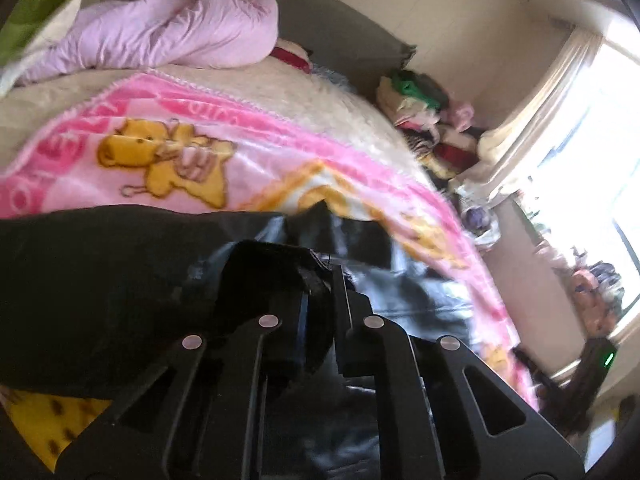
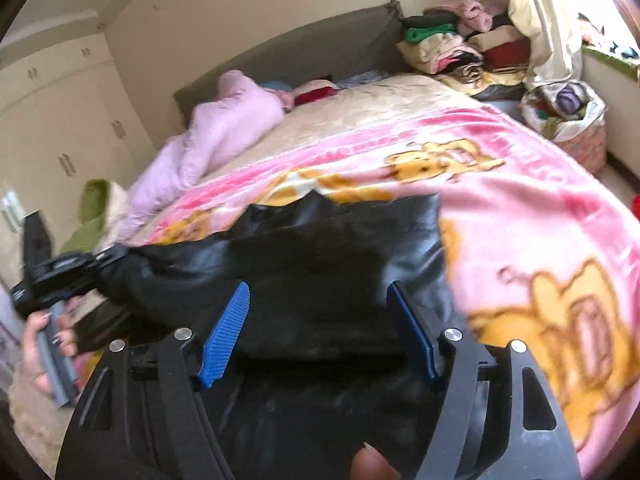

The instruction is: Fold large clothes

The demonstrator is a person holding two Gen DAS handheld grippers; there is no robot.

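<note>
Fold under way: left gripper (image 1: 320, 280) clenched on glossy black leather-like garment (image 2: 320, 248), lower frame centre; right gripper (image 2: 320, 320) released astride it, next needing a grasp.

Glossy black garment (image 2: 340, 248) on fleecy blanket (image 2: 520, 184)

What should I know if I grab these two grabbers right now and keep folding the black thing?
Left gripper: shut on a bunched edge of the black garment.
Right gripper: jaws open, the garment lies between the blue pads, not pinched yet.
Garment: lies on the pink blanket on the bed, partly doubled over, still rumpled at the left end.
Done: left side grabbed.
Left: probably close the right gripper on the cloth, then lift, fold over and smooth flat.
</note>
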